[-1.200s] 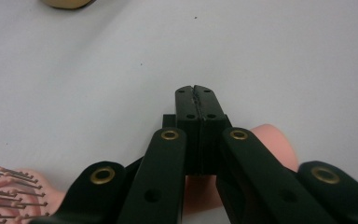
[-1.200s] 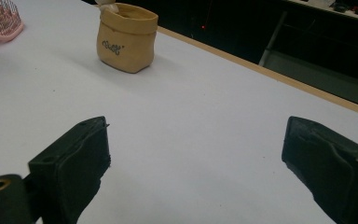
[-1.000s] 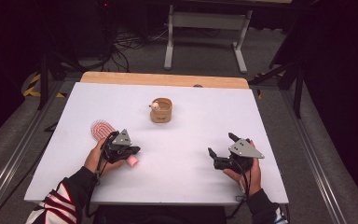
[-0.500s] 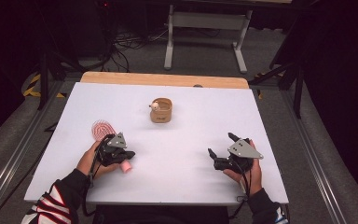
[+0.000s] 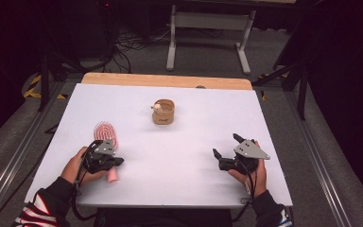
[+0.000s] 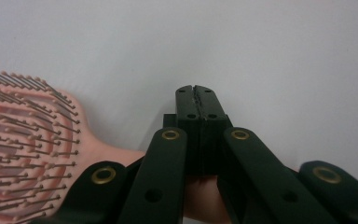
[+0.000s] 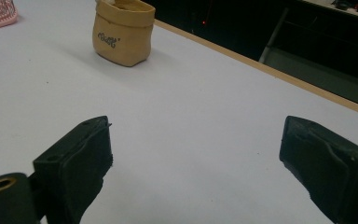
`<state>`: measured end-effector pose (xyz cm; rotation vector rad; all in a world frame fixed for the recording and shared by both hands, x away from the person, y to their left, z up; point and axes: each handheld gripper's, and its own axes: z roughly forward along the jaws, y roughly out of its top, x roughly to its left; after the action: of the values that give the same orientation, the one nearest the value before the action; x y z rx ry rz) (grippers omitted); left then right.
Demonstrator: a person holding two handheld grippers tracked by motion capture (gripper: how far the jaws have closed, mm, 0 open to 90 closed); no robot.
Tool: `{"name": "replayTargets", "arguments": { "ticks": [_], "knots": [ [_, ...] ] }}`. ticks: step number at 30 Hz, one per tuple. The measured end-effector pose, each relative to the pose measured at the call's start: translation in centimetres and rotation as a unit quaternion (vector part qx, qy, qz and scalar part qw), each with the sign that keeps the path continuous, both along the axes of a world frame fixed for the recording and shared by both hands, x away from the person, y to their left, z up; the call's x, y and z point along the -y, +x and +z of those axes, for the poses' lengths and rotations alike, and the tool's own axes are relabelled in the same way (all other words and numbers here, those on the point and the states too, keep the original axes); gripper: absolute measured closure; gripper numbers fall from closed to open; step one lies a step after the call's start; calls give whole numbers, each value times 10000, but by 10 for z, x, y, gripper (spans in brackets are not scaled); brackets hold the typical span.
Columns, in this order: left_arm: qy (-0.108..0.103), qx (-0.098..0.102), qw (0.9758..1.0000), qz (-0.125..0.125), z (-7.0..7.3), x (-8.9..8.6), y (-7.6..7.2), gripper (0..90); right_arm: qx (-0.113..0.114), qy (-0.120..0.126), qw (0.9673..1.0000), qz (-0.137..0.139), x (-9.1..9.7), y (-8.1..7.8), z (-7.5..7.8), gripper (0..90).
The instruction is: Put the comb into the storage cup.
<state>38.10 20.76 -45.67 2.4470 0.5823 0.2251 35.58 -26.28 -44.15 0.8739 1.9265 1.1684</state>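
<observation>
Both forearms come in from the near edge, each hand wrapped around its tool. The left hand-held gripper (image 5: 116, 161) sits low with its jaws pressed fully together, tips meeting in the left gripper view. The right hand-held gripper (image 5: 226, 153) is held level, jaws spread wide apart with nothing between them.

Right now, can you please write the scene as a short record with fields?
Surface: white table
Left tool: shut, jaws together above the handle of the pink hairbrush; a grip cannot be told
Right tool: open, nothing between the jaws
Hairbrush: lies flat, bristles up, near the left side
Tan pouch: stands upright toward the far middle, a small item inside
</observation>
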Motion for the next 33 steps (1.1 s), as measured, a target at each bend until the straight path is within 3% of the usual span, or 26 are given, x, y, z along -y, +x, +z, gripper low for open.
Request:
{"name": "replayTargets", "arguments": {
  "ticks": [10,14,19,26,33],
  "knots": [
    [348,11,9989,317,4,-24,-8,888,-31,5,10000,9,1,1,-1,96],
    [326,-2,9986,419,3,-34,-9,892,-26,-5,10000,27,0,1,-1,97],
    [462,48,9966,682,5,-51,-10,885,-40,-48,10000,41,0,1,-2,97],
    [346,-25,9943,1011,4,-76,-7,879,-83,-73,9999,24,0,2,-3,94],
    [318,-47,9929,1149,5,-88,-5,882,-104,-97,9999,28,0,3,-3,94]
  ]
}}
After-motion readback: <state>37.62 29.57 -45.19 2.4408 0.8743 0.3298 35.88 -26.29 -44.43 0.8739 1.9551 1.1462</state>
